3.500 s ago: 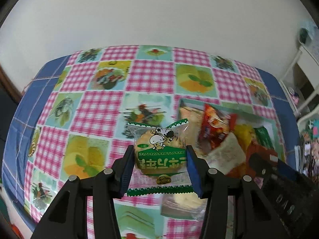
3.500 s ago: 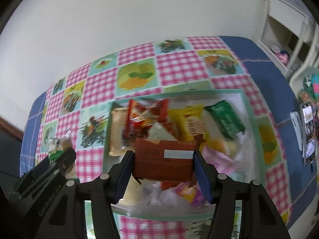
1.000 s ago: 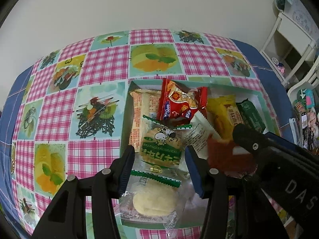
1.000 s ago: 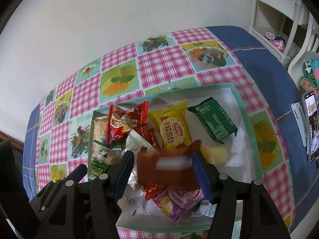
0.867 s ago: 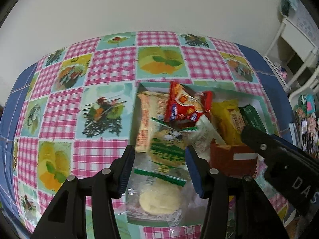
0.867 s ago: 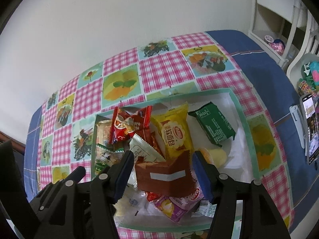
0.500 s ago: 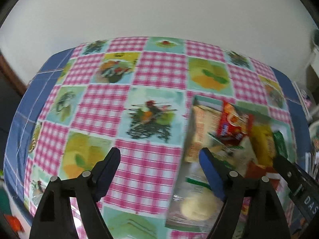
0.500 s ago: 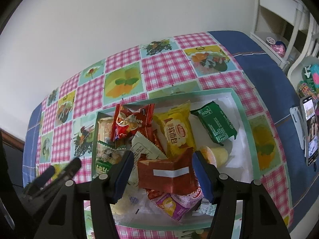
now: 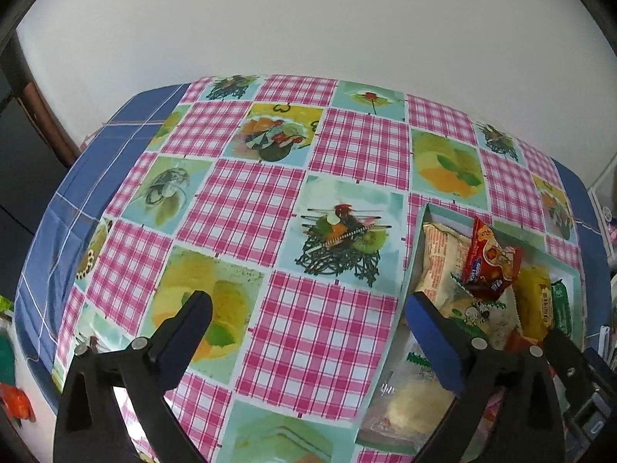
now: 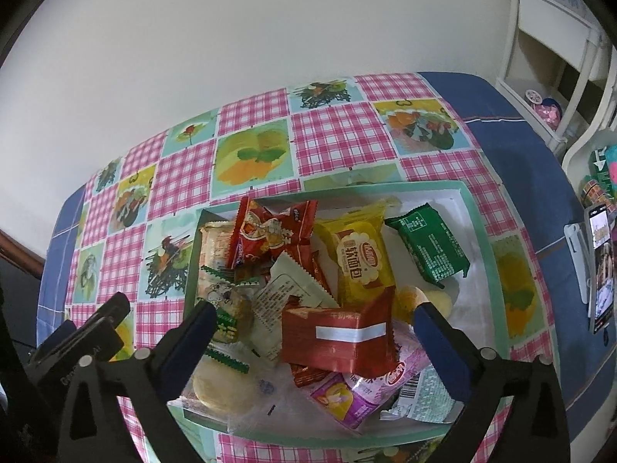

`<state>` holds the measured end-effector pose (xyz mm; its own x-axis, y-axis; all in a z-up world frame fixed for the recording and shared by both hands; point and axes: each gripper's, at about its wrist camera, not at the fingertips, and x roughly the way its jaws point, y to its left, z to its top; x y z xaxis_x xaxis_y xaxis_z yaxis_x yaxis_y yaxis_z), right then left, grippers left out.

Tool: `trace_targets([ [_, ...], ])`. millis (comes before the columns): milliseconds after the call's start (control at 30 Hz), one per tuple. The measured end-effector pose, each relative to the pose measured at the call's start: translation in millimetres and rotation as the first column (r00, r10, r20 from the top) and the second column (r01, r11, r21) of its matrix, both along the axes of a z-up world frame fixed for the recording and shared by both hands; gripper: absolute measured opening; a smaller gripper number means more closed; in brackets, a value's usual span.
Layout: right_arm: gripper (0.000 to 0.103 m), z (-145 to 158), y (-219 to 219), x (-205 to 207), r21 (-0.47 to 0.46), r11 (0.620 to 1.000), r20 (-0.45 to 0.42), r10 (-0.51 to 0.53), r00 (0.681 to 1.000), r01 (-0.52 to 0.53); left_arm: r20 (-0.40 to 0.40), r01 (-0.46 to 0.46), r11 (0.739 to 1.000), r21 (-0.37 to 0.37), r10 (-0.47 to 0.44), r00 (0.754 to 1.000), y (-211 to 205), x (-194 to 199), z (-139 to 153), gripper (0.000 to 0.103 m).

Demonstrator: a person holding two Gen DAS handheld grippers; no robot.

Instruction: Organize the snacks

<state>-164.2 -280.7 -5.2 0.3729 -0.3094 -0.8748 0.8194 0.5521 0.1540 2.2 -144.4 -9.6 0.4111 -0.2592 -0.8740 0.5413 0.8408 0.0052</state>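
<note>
A mint-rimmed white tray [image 10: 482,231] on the checked tablecloth holds several snack packets. Among them are a red packet [image 10: 270,235], a yellow one [image 10: 358,258] and a dark green one [image 10: 428,247]. My right gripper [image 10: 314,312] hangs over the tray, its jaws opening wide. The brown packet [image 10: 339,335] lies loose on the pile between them, untouched by the pads. My left gripper [image 9: 304,305] is over bare cloth left of the tray [image 9: 414,247], its jaws opening with nothing between them. The green cow-print packet [image 9: 474,316] lies in the tray beside its right finger.
A phone on a stand [image 10: 599,270] is off the table's right edge, with a white shelf unit [image 10: 547,38] behind it. The wall runs close along the table's far side. The cloth's blue border [image 9: 77,200] marks the left edge.
Both grippers let go: the green cow-print packet and the brown packet dropped onto the pile in the tray. Both jaws spread wide. The left gripper swung left, off the tray.
</note>
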Motion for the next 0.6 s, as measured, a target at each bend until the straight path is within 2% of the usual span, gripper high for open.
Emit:
trace_targets([
  [600,0.103,-4.8,60.8,-1.5,-0.049,0.996,-0.058,0.072,0.996,-0.075,0.01,-0.006,0.994,0.112,0.005,1.0,50.0,-20.4,-5.5,0.1],
])
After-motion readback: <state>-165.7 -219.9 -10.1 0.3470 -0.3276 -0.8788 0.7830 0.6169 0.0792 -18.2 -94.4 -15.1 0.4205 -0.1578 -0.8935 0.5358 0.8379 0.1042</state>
